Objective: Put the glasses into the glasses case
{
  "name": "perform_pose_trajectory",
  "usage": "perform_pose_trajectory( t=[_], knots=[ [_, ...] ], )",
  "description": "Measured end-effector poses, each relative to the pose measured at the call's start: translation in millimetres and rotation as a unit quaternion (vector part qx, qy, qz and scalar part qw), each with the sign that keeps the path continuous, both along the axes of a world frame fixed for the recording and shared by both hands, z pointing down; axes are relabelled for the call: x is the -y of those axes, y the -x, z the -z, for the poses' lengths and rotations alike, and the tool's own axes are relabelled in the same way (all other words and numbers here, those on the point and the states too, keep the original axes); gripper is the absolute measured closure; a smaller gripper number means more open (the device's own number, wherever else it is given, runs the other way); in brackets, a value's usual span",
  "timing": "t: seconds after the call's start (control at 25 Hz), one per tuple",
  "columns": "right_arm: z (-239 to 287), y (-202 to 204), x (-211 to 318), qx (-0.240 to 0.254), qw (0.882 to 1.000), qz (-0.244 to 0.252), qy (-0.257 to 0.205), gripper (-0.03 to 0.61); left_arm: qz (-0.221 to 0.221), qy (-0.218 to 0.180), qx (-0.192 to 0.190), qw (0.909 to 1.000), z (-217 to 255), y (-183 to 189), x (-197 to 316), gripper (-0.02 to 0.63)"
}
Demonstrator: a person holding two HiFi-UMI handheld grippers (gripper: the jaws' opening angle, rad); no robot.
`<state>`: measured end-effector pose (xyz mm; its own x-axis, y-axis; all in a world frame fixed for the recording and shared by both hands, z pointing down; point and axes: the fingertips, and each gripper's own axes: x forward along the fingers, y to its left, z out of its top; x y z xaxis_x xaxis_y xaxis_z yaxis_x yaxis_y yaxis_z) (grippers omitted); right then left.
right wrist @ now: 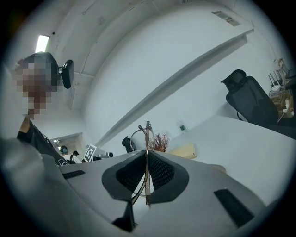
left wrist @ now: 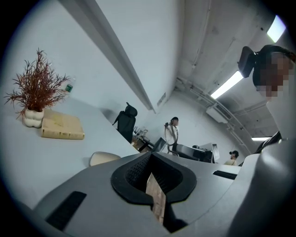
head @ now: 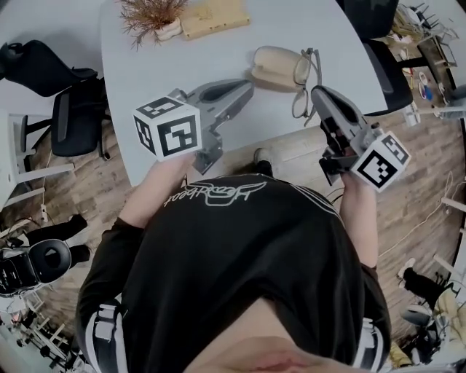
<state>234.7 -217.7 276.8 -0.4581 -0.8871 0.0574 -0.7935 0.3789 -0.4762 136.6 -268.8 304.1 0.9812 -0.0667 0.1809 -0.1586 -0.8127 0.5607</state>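
The right claw point(head: 315, 93) is clamped shut on the thin, metal-framed glasses point(head: 304, 79), pinching the frame edge-on and holding them over the pale round-cornered desk point(head: 218, 58), just beside the right end of the beige oval glasses case point(head: 275, 67). The left claw point(head: 246, 89), barely parted and empty, points at the case's other end. The glasses look light, springy and easily bent, so the rim or bridge seems a safer hold than a lens. The case looks smooth and may slide unless braced. The desk's near edge runs close under both claws. The dried plant in its white pot point(head: 153, 16) and the pale wooden block point(head: 215, 16) sit well apart, leaving open room.
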Motion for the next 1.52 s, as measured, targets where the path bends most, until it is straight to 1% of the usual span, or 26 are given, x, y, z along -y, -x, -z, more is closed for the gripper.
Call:
perform_pose_trajectory(
  t=[0.12,0.28,0.36,0.52,0.72,0.84,0.92,1.08,1.28,1.52],
  knots=[
    [-4,-21,20,-0.008,1.000,0.015,0.007,0.560,0.018,0.007,0.006,0.9998,-6,-16,14,0.607],
    [-3,-44,42,0.011,0.999,0.039,0.002,0.559,0.035,0.012,0.014,0.9992,-13,-35,30,0.607],
    [-2,-53,52,0.009,0.999,0.049,0.000,0.559,0.044,0.015,0.018,0.9988,-17,-42,36,0.607],
    [-3,-65,71,-0.012,0.997,0.076,-0.003,0.558,0.068,0.023,0.027,0.9971,-25,-51,49,0.607],
    [-16,-73,98,-0.046,0.993,0.110,0.010,0.558,0.098,0.032,0.035,0.9941,-35,-54,66,0.607],
    [-28,-71,113,-0.063,0.989,0.134,0.020,0.558,0.113,0.033,0.047,0.9919,-46,-52,74,0.607],
    [-36,-65,122,-0.074,0.985,0.155,0.023,0.559,0.127,0.035,0.058,0.9896,-55,-48,79,0.607],
    [-54,-54,133,-0.095,0.976,0.195,0.032,0.558,0.154,0.044,0.065,0.9850,-67,-39,87,0.607],
    [-89,-41,141,-0.131,0.957,0.252,0.061,0.558,0.174,0.053,0.081,0.9800,-82,-32,93,0.607],
    [-127,-36,145,-0.170,0.939,0.284,0.094,0.558,0.188,0.069,0.091,0.9754,-97,-24,97,0.607]
  ],
)
